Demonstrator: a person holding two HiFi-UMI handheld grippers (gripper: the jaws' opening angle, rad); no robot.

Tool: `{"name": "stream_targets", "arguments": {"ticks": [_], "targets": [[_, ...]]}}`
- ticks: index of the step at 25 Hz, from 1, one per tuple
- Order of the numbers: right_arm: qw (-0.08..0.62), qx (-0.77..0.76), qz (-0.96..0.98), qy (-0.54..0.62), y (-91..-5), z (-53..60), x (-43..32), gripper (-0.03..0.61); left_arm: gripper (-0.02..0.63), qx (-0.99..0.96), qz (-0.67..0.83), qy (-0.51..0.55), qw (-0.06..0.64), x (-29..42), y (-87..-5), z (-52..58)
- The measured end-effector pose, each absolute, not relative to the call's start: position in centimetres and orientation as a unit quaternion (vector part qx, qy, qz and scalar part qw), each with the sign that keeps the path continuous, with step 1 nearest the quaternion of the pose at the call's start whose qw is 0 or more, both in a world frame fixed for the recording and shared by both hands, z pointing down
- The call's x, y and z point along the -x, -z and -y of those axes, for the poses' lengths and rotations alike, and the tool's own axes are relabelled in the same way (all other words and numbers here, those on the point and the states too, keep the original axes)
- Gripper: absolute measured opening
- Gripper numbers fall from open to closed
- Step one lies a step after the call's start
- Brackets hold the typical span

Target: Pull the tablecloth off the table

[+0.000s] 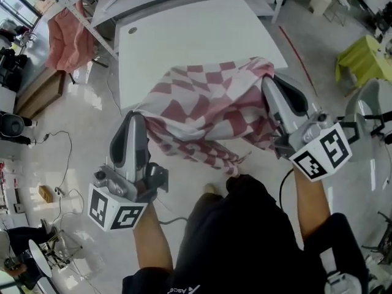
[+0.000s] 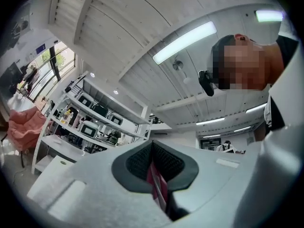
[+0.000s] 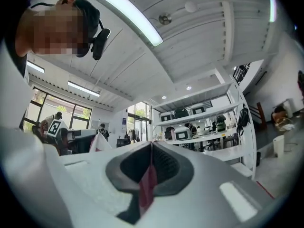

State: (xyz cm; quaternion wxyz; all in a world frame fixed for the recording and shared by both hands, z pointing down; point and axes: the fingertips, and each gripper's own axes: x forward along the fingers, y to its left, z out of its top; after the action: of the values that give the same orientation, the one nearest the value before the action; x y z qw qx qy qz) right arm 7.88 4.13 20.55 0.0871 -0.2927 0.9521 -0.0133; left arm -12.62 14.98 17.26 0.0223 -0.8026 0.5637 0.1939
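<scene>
A: Largest first?

B: White table (image 1: 202, 35), far centre, far half bare. Bunched over its near edge and spilling toward the floor: red-and-white checked tablecloth (image 1: 208, 103).

A: Around it?

B: Pink cloth (image 1: 64, 32) draped far left. Yellow-green cover (image 1: 361, 57) far right.

A: And the grip?

B: Left gripper (image 1: 136, 120) at the near-left end of the tablecloth, jaws pressed together on a fold. In the left gripper view, a red strip of tablecloth (image 2: 156, 186) pinched between the black pads. Right gripper (image 1: 271, 83) at the right end, by the table's near-right corner, likewise clamped. There too, a red sliver of tablecloth (image 3: 148, 184) nipped between the pads.

A: Anything to read?

B: Black-and-white square markers on the left cube (image 1: 116, 210) and the right cube (image 1: 321, 152), no letters. White print at the near edge of the person's black shirt (image 1: 245, 237), cut off by the frame, seemingly starting "Asc".
</scene>
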Motion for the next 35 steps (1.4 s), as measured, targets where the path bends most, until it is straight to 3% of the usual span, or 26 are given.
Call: {"name": "stream_targets", "arguments": {"ticks": [14, 26, 35], "targets": [[0.136, 0.34, -0.93, -0.032, -13.0, -11.1, -13.4, 0.006, 0.011, 0.811, -0.53, -0.234, 0.083, 11.5, -9.7, -20.2], [0.131, 0.341, -0.931, -0.004, -16.3, -10.4, -18.5, 0.006, 0.011, 0.77, -0.603, -0.206, 0.026, 10.7, -15.1, -18.9], [0.146, 0.334, -0.931, -0.018, -15.1, -8.7, -19.9, 0.006, 0.011, 0.765, -0.612, -0.2, 0.026, 9.1, -14.8, -17.3]]}}
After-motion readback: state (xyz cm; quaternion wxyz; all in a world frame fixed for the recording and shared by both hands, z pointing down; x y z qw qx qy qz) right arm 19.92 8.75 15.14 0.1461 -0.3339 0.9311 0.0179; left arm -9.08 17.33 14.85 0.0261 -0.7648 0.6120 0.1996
